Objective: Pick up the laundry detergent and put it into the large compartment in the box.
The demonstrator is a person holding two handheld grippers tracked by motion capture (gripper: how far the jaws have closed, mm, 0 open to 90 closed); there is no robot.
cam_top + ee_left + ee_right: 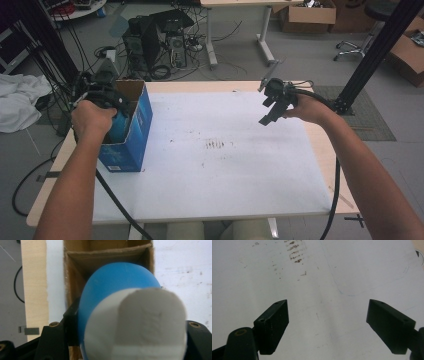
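Blue-white object (125, 322) clamped in left tool (125, 340) over cardboard box (75, 275); right tool (327, 325) open.

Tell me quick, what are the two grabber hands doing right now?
Left gripper: shut on the rounded blue-and-white plastic object, over the open blue cardboard box.
Right gripper: open, empty, above the white table sheet.

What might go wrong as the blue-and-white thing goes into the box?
The blue-and-white object looks nearly as wide as the cardboard box opening, so it may catch on the rim. The box stands by the table edge with the right gripper away from it, so a push could tip or shift it.
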